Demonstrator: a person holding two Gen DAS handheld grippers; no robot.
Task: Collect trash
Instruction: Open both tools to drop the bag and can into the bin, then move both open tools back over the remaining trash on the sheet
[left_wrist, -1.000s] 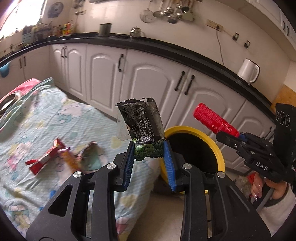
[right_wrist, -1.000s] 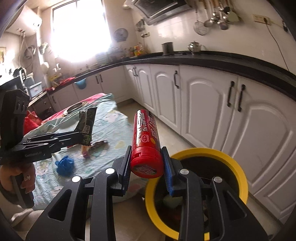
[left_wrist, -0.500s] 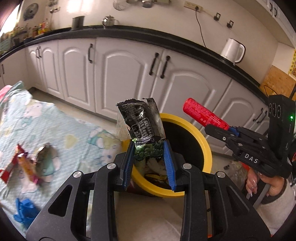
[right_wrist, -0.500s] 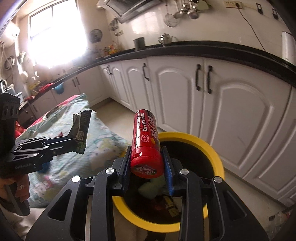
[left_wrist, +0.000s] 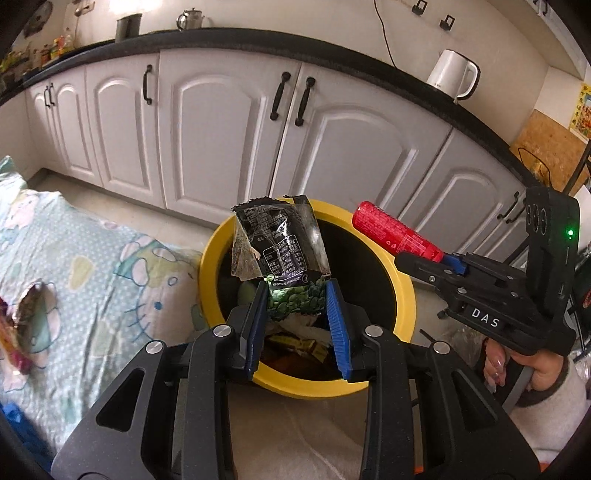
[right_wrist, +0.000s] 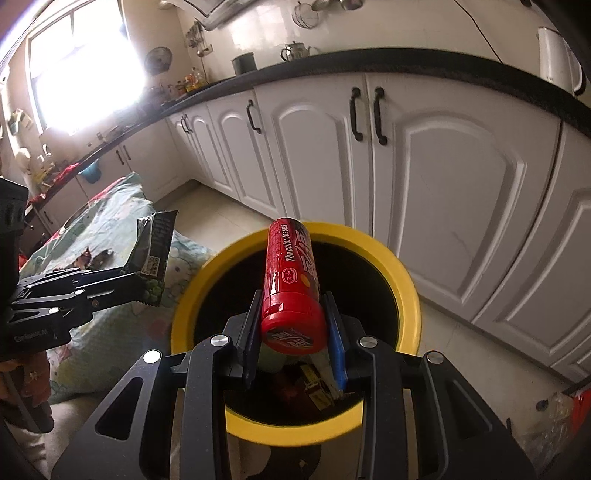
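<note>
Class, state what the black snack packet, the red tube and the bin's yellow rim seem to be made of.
Black snack packet: thin glossy plastic film, crinkled, partly see-through.
Red tube: probably rigid plastic, shiny with highlights.
Yellow rim: likely smooth moulded plastic.

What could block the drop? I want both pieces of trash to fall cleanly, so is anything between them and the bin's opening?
Nothing visible. The snack bag in the left gripper and the red tube in the right gripper both hang over the bin, which has no lid.

Black snack wrapper (left_wrist: 280, 254) and red tube (right_wrist: 291, 284) held above yellow-rimmed bin (right_wrist: 406, 291)
</note>
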